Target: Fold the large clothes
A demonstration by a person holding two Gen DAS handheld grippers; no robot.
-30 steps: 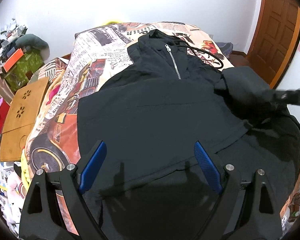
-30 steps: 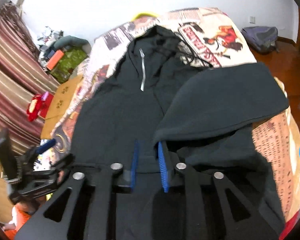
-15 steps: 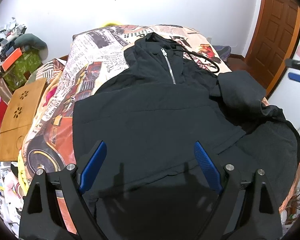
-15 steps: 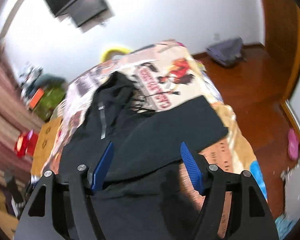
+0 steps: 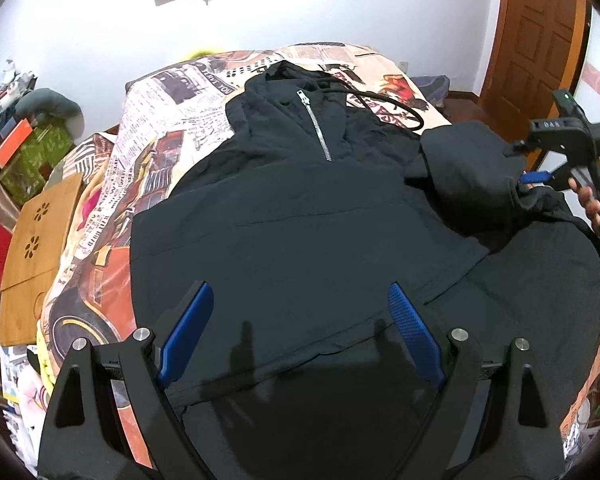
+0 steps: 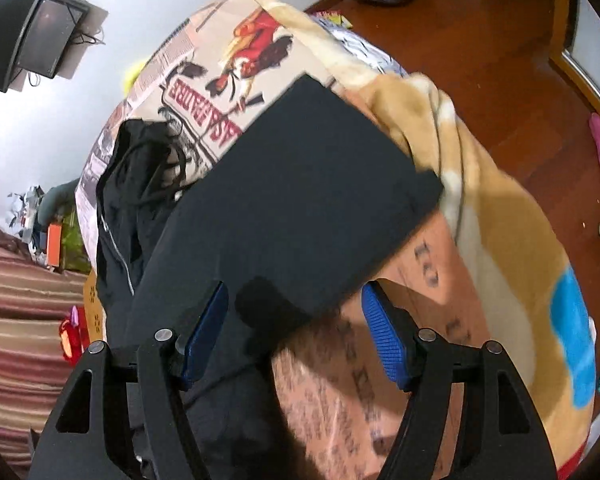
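A large black zip-neck hooded pullover lies face up on the bed's newspaper-and-car print blanket, filling the middle of the left wrist view, hood toward the wall at the top so the body is spread flat and ready for folding. The left gripper hangs over the hem at the lower centre, its blue-padded fingers spread wide with nothing between them, seemingly waiting its turn. At the right edge of that view the right gripper sits beside the folded-over black sleeve, which lies doubled across the garment's side, probably to narrow the shape before the body is folded. In the right wrist view the same sleeve crosses the centre as a flat dark panel, its cuff reaching the blanket at the right; the right gripper there shows its fingers apart and empty, just above the cloth.
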